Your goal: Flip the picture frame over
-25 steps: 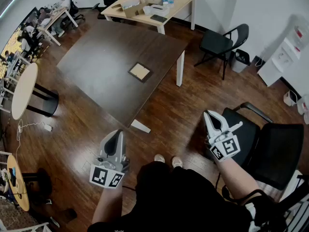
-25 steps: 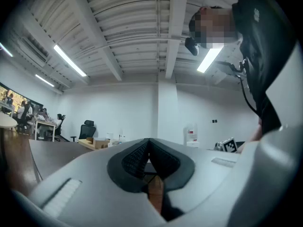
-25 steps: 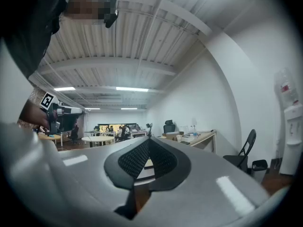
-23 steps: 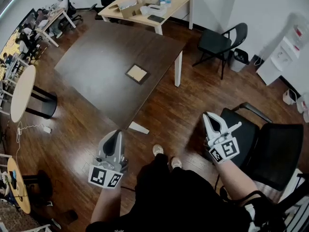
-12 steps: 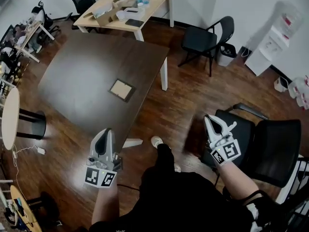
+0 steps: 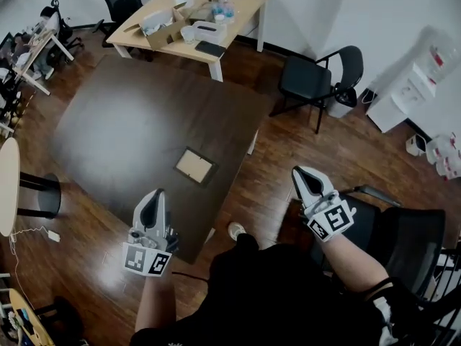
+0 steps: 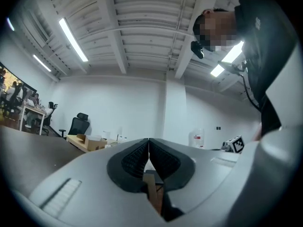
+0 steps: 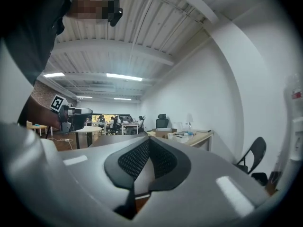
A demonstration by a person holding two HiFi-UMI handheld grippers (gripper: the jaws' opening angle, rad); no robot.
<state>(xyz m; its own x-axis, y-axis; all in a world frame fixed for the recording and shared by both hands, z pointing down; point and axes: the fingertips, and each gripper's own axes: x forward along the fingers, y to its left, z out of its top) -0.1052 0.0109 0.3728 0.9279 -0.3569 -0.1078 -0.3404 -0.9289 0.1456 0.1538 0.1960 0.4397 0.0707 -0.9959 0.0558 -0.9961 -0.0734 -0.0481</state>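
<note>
A small picture frame [image 6: 195,166] with a dark rim and tan middle lies flat on the dark brown table [image 6: 122,128], near its front right side. My left gripper [image 6: 155,195] is shut and empty, held over the table's near corner, a short way in front of the frame. My right gripper [image 6: 301,174] is shut and empty too, over the wooden floor to the right of the table. In the left gripper view the jaws [image 7: 148,148] meet with nothing between them. The right gripper view shows its jaws [image 8: 148,145] closed the same way.
A light wooden desk [image 6: 189,14] with boxes and bottles stands behind the table. A black folding chair [image 6: 310,78] is at the right, a black office chair [image 6: 403,240] close to my right arm. A round table [image 6: 6,186] sits at the left edge.
I have walked toward the table: the frame and table now lie much nearer and lower in the head view. Both grippers moved forward with me and stayed shut.
</note>
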